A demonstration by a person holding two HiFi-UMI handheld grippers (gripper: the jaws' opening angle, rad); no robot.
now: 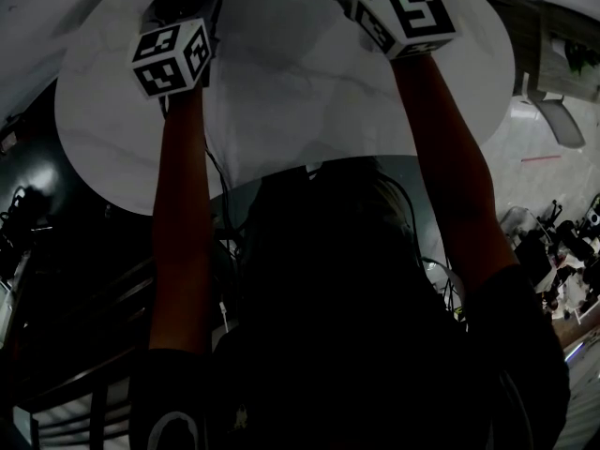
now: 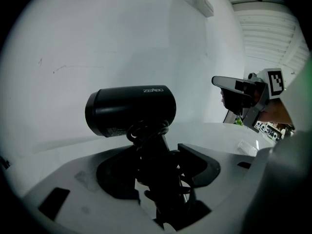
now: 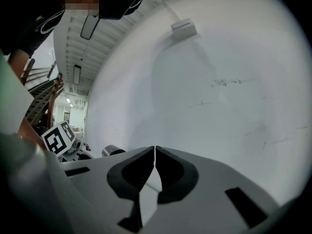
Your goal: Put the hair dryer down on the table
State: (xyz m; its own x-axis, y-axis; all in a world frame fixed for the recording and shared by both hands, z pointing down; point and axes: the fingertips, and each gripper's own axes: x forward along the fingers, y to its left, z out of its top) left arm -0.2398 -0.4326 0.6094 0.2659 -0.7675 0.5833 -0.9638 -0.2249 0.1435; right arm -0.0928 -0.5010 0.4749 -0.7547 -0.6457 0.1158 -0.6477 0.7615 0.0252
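A black hair dryer (image 2: 130, 110) stands barrel-up in the left gripper view, its cord wound round the handle (image 2: 153, 150). My left gripper (image 2: 158, 155) is shut on that handle. The dryer's round end (image 3: 113, 150) also shows low at the left of the right gripper view. My right gripper (image 3: 154, 150) is shut with nothing between its jaws, and it hangs to the right of the dryer (image 2: 241, 92). In the head view both marker cubes, left (image 1: 170, 56) and right (image 1: 408, 17), are over the round white table (image 1: 291, 111); the jaws are hidden past the top edge.
A pale wall with a small box (image 3: 184, 28) fills the background ahead. A small clear item (image 2: 246, 146) lies on the table to the right. A chair (image 1: 555, 120) and floor clutter (image 1: 562, 251) sit beside the table at right; dark shelving (image 1: 56, 345) is at left.
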